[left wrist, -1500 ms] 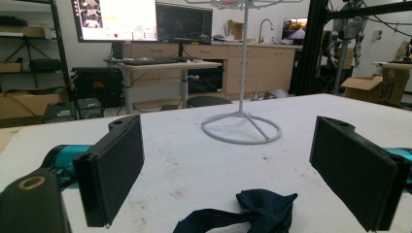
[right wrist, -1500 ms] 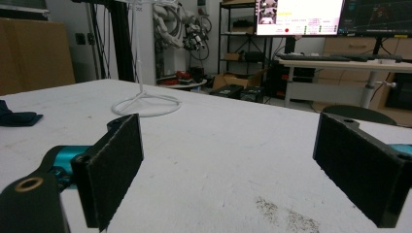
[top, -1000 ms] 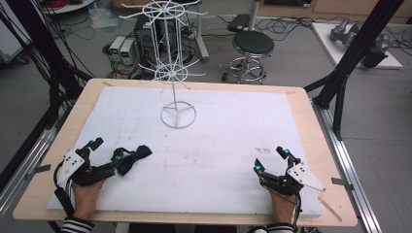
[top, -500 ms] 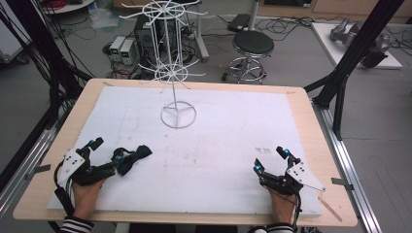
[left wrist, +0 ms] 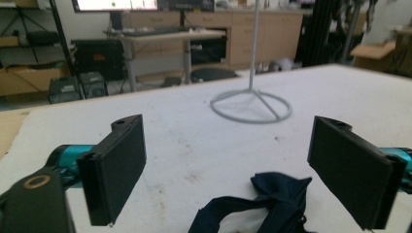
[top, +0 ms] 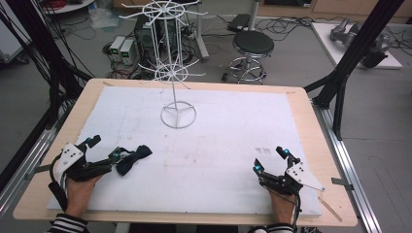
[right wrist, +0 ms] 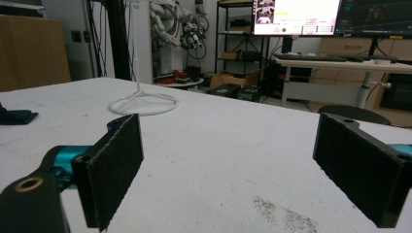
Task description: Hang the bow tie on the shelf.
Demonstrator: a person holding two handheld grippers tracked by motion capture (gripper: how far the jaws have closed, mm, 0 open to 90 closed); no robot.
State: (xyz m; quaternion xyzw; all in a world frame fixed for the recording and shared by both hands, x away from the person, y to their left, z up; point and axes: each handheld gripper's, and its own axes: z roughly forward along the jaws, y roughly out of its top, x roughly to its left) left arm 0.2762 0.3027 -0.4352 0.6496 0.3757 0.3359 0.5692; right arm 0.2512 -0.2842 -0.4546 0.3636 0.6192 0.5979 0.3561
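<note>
A dark navy bow tie point(top: 133, 158) lies on the white table cover point(top: 218, 131) at the near left. My left gripper point(top: 106, 147) rests open just left of it. In the left gripper view the bow tie point(left wrist: 272, 199) sits low between the two wide-apart jaws, closer to the right one, and the left gripper point(left wrist: 235, 170) touches nothing. A white wire rack point(top: 177, 116) stands at the middle back, its ring base point(left wrist: 251, 107) ahead of the left jaws. My right gripper point(top: 269, 159) rests open and empty at the near right point(right wrist: 235, 165).
The rack's upper hooks point(top: 163, 12) spread out above the table's far edge. From the right gripper view the rack base point(right wrist: 143, 104) sits far left and the bow tie point(right wrist: 14, 116) at the left edge. A stool point(top: 252, 48) and computer boxes point(top: 124, 48) stand on the floor behind.
</note>
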